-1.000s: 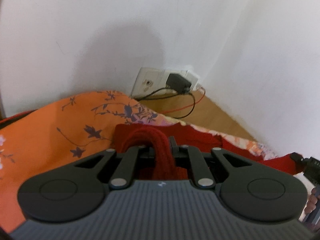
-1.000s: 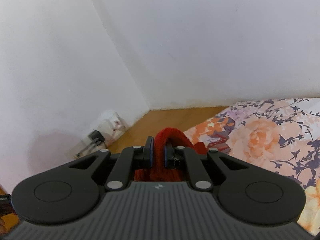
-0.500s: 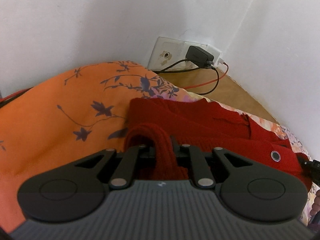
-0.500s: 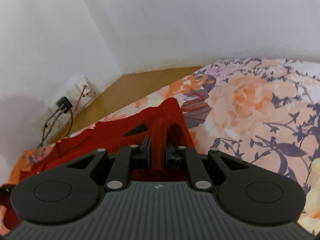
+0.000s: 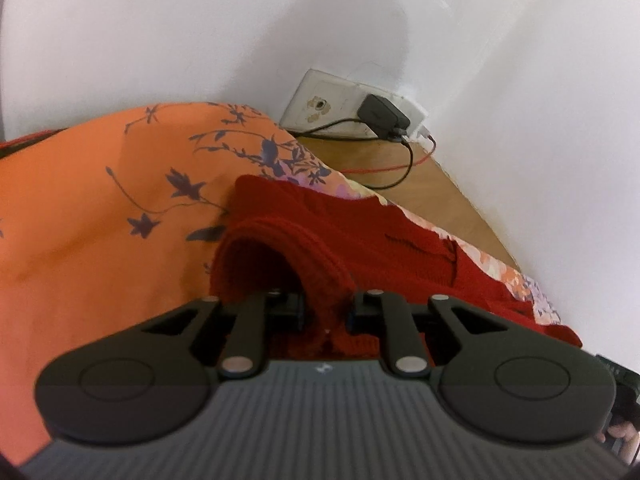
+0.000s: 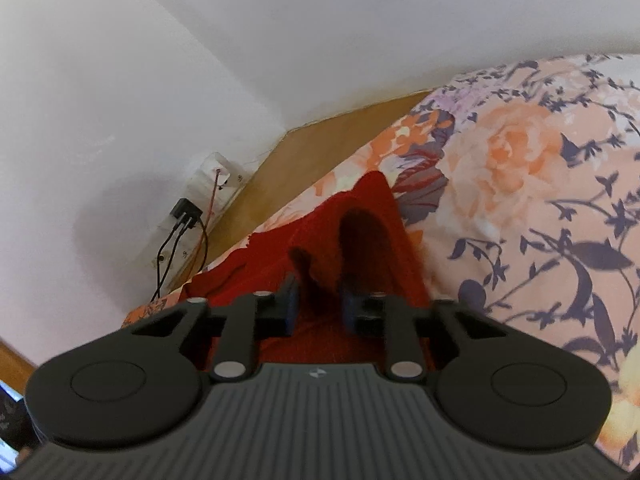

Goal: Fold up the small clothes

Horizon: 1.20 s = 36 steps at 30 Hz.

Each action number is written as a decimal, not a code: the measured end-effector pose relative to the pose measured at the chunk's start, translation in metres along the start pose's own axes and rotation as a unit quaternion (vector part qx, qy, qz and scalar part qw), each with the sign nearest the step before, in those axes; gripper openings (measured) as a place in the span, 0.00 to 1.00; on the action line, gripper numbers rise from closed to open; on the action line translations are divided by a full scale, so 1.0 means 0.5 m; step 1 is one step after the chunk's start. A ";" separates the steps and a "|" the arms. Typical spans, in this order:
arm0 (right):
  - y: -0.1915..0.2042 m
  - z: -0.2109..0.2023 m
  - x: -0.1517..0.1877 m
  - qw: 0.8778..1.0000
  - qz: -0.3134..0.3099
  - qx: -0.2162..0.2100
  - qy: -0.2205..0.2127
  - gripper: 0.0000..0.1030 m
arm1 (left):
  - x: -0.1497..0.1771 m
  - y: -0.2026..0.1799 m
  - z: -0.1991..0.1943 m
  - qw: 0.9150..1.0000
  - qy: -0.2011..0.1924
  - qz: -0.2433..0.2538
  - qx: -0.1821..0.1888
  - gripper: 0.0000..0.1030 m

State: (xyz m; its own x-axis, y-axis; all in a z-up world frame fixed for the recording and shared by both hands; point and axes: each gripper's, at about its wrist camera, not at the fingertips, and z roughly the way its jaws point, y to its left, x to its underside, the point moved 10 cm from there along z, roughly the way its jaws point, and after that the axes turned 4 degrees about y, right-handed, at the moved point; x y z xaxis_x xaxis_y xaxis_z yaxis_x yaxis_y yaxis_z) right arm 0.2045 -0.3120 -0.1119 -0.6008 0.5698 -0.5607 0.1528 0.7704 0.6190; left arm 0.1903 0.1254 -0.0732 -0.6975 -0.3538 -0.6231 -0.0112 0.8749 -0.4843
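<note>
A red knit garment [image 5: 400,248] lies spread along the far edge of the bed, toward the wall corner. My left gripper [image 5: 326,306] is shut on a raised ribbed fold at its left end, and the cloth fills the narrow gap between the jaws. In the right wrist view the same red garment [image 6: 280,256] peaks at its right end, where my right gripper [image 6: 319,304] pinches a ridge of it. The parts of the garment under both gripper bodies are hidden.
The bed has an orange floral sheet [image 5: 100,220], paler with big flowers on the right [image 6: 520,200]. A wooden ledge [image 5: 440,188] runs between bed and white walls. A wall socket with a black charger and cables [image 5: 376,114] sits in the corner.
Both grippers came down and forward, laying the garment along the bed's far edge. The gap between each pair of fingers looks slightly wider, with cloth still between them.
</note>
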 end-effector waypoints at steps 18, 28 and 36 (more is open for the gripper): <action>0.057 0.068 -0.148 0.997 -0.037 -0.008 -0.067 0.05 | -0.128 -0.012 0.065 0.997 -0.047 -0.002 -0.054 0.10; -0.004 0.164 -0.118 0.997 -0.056 0.047 -0.031 0.05 | -0.110 0.009 0.132 0.996 -0.018 0.018 -0.083 0.12; 0.004 0.166 -0.127 0.998 -0.048 0.041 -0.022 0.10 | -0.120 -0.018 0.099 0.998 -0.026 0.022 -0.057 0.45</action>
State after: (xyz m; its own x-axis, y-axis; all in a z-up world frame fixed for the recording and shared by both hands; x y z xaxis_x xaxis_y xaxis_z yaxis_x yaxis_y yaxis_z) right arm 0.3079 -0.3229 -0.1206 -0.5809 0.5022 -0.6406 0.1611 0.8424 0.5142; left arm 0.2674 0.1225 -0.0619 -0.6616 -0.3281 -0.6742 -0.0655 0.9210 -0.3840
